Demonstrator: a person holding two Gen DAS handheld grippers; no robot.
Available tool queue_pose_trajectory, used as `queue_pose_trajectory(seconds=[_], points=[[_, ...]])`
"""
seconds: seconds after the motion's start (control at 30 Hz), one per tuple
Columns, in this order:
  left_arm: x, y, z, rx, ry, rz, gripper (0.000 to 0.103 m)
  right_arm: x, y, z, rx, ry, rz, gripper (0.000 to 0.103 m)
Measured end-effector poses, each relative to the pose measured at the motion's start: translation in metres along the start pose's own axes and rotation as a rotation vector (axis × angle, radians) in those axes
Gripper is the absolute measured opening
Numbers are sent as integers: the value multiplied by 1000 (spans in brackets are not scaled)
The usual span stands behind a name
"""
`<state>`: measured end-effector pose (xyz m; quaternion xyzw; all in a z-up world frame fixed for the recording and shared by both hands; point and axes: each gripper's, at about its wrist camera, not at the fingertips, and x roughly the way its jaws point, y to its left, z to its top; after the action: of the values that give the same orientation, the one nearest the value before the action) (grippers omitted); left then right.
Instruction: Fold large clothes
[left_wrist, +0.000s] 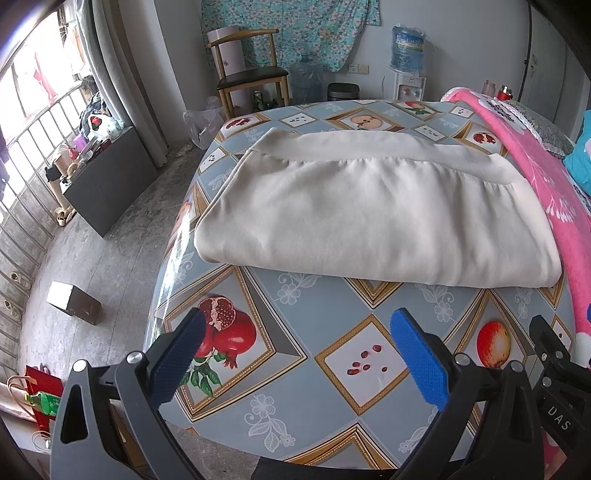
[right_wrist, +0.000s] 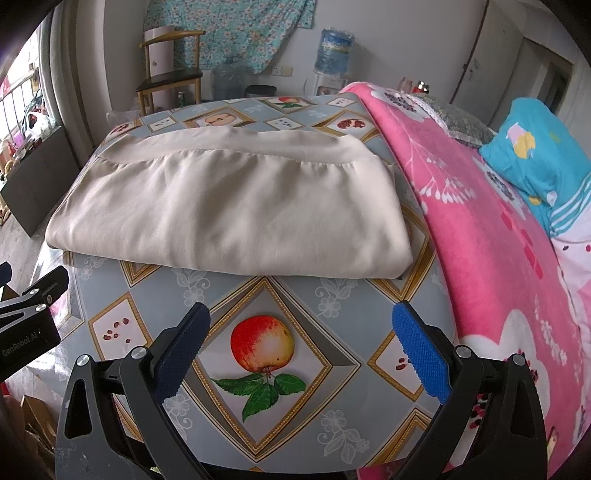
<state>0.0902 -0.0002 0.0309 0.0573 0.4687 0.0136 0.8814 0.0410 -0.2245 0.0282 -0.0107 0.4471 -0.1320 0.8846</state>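
A cream garment (left_wrist: 369, 214) lies folded into a wide rectangle on the fruit-patterned tablecloth (left_wrist: 295, 369); its waistband edge runs along the far side. It also fills the middle of the right wrist view, cream garment (right_wrist: 229, 206). My left gripper (left_wrist: 299, 358) hovers open over the near table edge, short of the garment, with nothing between its blue pads. My right gripper (right_wrist: 301, 354) is open too, above a printed apple on the tablecloth (right_wrist: 258, 295), a little short of the garment's near fold. The right gripper's body (left_wrist: 557, 387) shows at the left wrist view's right edge.
A pink floral blanket (right_wrist: 480, 229) and a blue pillow (right_wrist: 535, 155) lie right of the table. A wooden chair (left_wrist: 251, 70), a water dispenser (left_wrist: 406, 59) and a bin (left_wrist: 341, 91) stand behind it. A small box (left_wrist: 74, 302) and a dark cabinet (left_wrist: 107, 181) are on the floor at left.
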Motion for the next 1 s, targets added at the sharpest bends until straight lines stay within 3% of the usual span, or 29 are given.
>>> queue_pose_trajectory(seconds=[1.0], points=[[-3, 1, 0, -1, -2, 2, 98, -2, 1, 0, -1, 0, -5, 96]])
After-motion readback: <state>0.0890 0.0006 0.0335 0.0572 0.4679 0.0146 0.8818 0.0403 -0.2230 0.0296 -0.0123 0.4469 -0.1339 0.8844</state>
